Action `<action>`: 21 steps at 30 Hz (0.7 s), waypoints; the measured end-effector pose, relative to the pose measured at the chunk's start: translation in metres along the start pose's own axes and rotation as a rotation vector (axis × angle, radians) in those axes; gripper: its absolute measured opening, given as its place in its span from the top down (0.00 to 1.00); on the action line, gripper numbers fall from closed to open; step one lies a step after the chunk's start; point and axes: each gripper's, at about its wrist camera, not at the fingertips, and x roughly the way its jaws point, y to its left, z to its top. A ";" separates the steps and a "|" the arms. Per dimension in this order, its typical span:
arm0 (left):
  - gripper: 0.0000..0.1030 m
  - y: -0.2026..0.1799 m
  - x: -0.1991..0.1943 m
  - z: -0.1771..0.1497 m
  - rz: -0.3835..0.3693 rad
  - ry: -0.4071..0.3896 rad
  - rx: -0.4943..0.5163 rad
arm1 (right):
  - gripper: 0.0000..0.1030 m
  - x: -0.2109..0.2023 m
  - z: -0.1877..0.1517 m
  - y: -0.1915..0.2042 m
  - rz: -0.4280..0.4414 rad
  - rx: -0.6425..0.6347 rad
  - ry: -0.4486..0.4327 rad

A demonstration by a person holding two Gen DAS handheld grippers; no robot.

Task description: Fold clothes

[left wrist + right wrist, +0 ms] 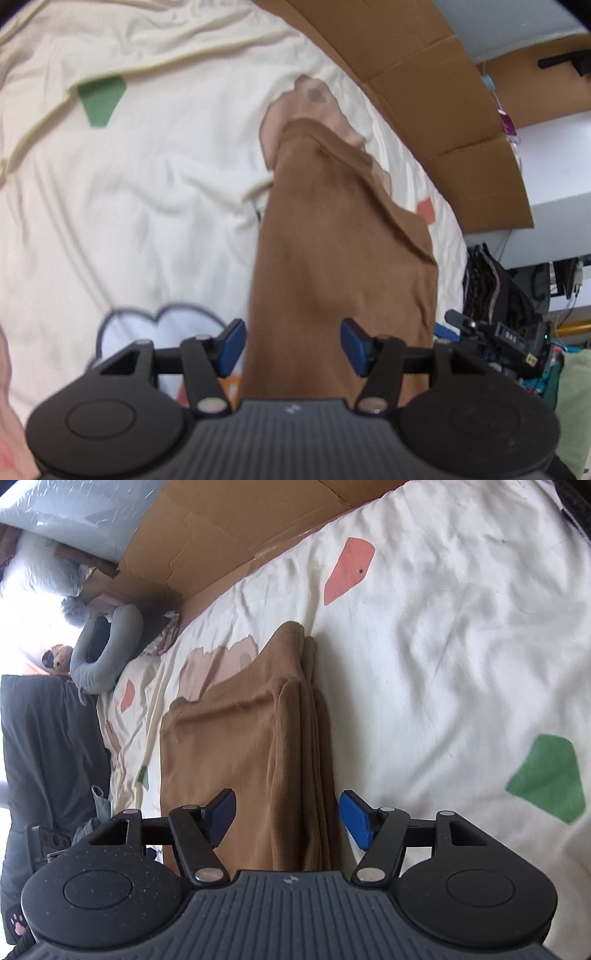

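Bed: the bed sheet (461,646) is lying cream and wrinkled, with green, pink and cloud patches printed on it, and it is carrying the whole job.

Cardboard: flattened cardboard (424,74) is leaning along the far edge of the bed, well apart from the work.

Garment: the brown garment (240,746) is lying on the sheet as a long folded strip, several layers stacked along one edge; seen from the left wrist it (332,240) is running straight away from the camera.

Left claw: the left claw (291,345) is hovering over the near end of the strip with its blue pads apart, and no cloth is being pinched between them.

Right claw: the right claw (286,818) is standing apart too, straddling the stacked edge without pressing on it.

Stage, as I judge it: a fold is looking finished and both claws are looking free of it.

Risk one: the stacked layers are looking loose, so a pad brushing them on the way out could be dragging the top layer and opening the fold.

Risk two: a next grab catching only the top layer would be peeling the stack apart.

Risk three: a pad dipping low could be snagging the wrinkled sheet along with the garment.
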 end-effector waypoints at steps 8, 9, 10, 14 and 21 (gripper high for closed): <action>0.37 0.005 0.022 0.031 -0.021 -0.024 0.003 | 0.33 0.015 0.018 -0.010 0.032 0.049 -0.010; 0.37 0.005 0.025 0.033 -0.019 -0.025 0.006 | 0.32 0.017 0.019 -0.010 0.035 0.052 -0.014; 0.37 0.004 0.028 0.036 -0.017 -0.026 0.009 | 0.32 0.018 0.020 -0.010 0.038 0.055 -0.018; 0.37 0.004 0.037 0.047 -0.029 -0.037 0.003 | 0.32 0.026 0.023 -0.016 0.025 0.068 -0.013; 0.37 0.010 0.049 0.056 -0.061 -0.051 -0.025 | 0.32 0.038 0.029 -0.023 0.085 0.104 -0.016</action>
